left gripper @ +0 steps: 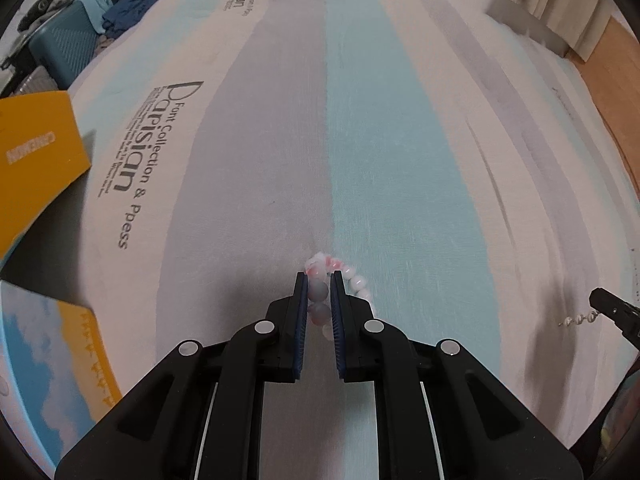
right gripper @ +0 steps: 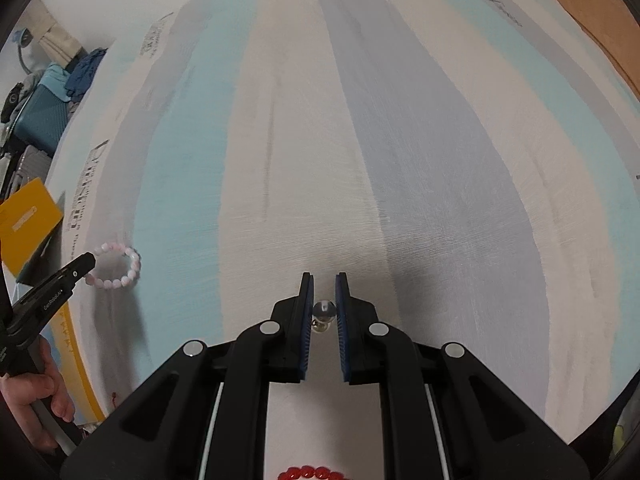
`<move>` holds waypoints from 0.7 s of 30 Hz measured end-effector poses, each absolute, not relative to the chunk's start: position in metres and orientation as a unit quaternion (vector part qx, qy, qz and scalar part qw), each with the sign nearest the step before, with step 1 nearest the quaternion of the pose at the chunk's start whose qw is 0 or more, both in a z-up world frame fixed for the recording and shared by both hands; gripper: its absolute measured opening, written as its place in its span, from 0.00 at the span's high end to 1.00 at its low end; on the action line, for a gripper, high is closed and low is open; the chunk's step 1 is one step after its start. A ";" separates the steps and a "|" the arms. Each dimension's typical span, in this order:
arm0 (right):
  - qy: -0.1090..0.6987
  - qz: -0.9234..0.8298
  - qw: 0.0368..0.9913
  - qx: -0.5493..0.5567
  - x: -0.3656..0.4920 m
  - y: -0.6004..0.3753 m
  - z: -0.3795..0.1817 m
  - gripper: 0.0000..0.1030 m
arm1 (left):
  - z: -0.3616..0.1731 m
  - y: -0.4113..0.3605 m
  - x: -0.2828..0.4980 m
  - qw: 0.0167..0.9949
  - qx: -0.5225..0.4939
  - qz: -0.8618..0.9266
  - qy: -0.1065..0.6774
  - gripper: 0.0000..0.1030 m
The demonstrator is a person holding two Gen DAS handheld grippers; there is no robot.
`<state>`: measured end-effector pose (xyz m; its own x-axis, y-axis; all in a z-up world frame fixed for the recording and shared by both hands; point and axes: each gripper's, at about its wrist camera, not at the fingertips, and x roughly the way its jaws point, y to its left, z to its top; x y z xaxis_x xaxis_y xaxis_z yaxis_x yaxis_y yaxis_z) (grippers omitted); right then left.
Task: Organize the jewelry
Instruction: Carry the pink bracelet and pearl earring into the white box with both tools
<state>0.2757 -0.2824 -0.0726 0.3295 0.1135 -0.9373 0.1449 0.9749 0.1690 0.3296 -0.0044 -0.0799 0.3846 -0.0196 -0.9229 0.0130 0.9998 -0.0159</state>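
Nearby, "Parisian Font Collection" showed on the bedsheet (left gripper: 280, 120); left gripper (left gripper: 319, 280) fingers pinched a pink bead bracelet (left gripper: 320, 292), right gripper (right gripper: 324, 280) fingers a clear-bead piece (right gripper: 323, 309).

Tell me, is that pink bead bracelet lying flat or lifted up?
Lifted. The left gripper is shut on the pink bead bracelet, whose loop hangs from the jaws above the striped bedsheet.

The striped sheet (left gripper: 280, 120) carries dark print reading "Parisian" and "Font Collection & Ppess"; the smaller lines beside it are too fine to read. White lettering on the yellow card (left gripper: 36, 152) is upside down and blurred, unreadable
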 end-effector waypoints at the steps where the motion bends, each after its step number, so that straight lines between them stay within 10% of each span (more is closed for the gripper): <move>1: 0.577 -0.008 0.810 0.109 0.274 -0.281 -0.069 0.90 | -0.077 -0.002 0.326 0.833 -0.003 -0.009 0.552 0.90; 21: 0.534 0.039 0.841 0.075 0.238 -0.208 -0.002 0.90 | -0.012 0.051 0.264 0.852 -0.007 0.012 0.524 0.90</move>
<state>0.2380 -0.2079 -0.0016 0.4264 0.1459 -0.8927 0.0143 0.9857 0.1680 0.2641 0.0513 -0.0117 0.4516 0.0126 -0.8921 -0.0275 0.9996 0.0002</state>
